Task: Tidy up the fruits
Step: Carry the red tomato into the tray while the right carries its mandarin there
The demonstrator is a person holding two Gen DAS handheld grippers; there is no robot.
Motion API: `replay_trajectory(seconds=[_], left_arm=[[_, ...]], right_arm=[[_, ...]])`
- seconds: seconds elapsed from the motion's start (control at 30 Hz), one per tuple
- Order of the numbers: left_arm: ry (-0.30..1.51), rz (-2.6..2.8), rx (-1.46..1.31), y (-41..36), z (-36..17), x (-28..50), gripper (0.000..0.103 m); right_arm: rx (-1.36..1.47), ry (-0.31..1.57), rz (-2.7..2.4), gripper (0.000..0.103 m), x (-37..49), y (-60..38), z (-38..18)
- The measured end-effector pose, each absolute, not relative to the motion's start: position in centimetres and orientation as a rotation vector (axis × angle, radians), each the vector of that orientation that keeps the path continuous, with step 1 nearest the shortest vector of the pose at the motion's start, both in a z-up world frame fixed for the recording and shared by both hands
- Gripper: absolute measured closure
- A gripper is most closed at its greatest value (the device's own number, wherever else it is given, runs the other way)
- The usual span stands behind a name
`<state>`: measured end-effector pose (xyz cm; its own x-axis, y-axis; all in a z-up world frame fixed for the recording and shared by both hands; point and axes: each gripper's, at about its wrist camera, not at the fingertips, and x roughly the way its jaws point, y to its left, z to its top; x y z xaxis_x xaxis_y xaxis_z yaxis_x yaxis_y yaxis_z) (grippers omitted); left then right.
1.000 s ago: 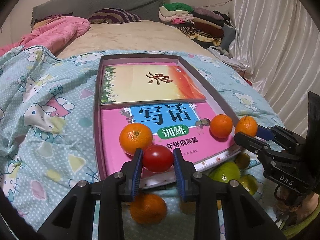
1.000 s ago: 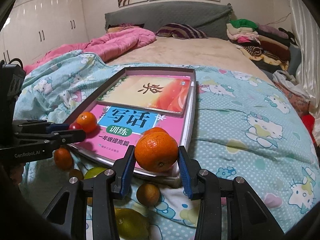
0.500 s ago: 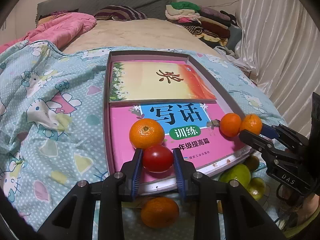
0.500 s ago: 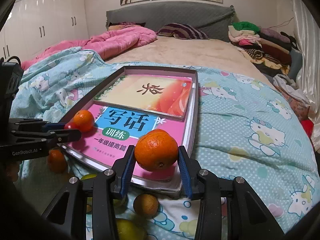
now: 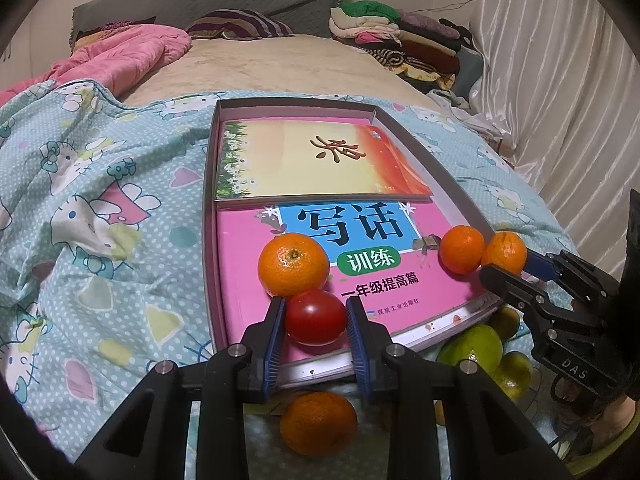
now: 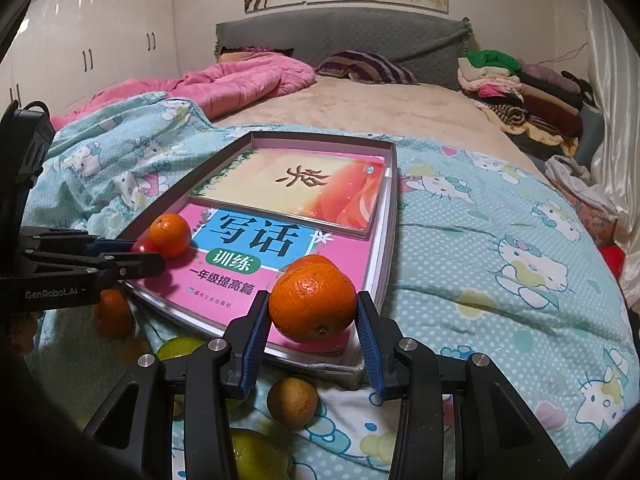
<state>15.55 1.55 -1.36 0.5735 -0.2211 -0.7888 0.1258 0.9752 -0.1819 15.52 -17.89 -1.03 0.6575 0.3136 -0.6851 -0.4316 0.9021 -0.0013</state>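
My left gripper [image 5: 314,309] is shut on a red tomato [image 5: 316,317], low over the near edge of a pink book [image 5: 400,292] lying in a shallow box tray [image 5: 210,208]. An orange [image 5: 294,265] rests on the book, touching the tomato's far side. My right gripper [image 6: 313,309] is shut on an orange [image 6: 312,306] over the tray's near right corner, with a second orange [image 6: 310,260] just behind it. From the left wrist the right gripper [image 5: 506,258] appears at the tray's right edge. From the right wrist the left gripper [image 6: 140,252] appears at far left.
Loose fruit lies on the patterned quilt below the tray's near edge: an orange [image 5: 318,422], green fruits [image 5: 470,346], a brownish round fruit [image 6: 292,402]. A yellow-orange book [image 5: 320,164] fills the tray's far half. Folded clothes [image 6: 520,88] and a pink blanket [image 6: 240,84] lie beyond.
Both grippers keep the same hold on their fruit. The tray sits slightly further right in the left wrist view, and the orange behind the right gripper's fruit shows more.
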Motion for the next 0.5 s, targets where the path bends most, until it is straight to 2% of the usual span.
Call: replay_trajectory(seconds=[0.4,0.5], left_arm=[[0.946,-0.203,-0.114,1.6,-1.6,15.6,0.072],[0.95,-0.203,-0.112,1.5,-1.7,15.6,0.072]], right_arm=[[-0.153,0.712,0.42,0.058,15.0,-18.4,-0.7],[-0.141,0.703,0.403,0.053,14.9,-18.8,-0.5]])
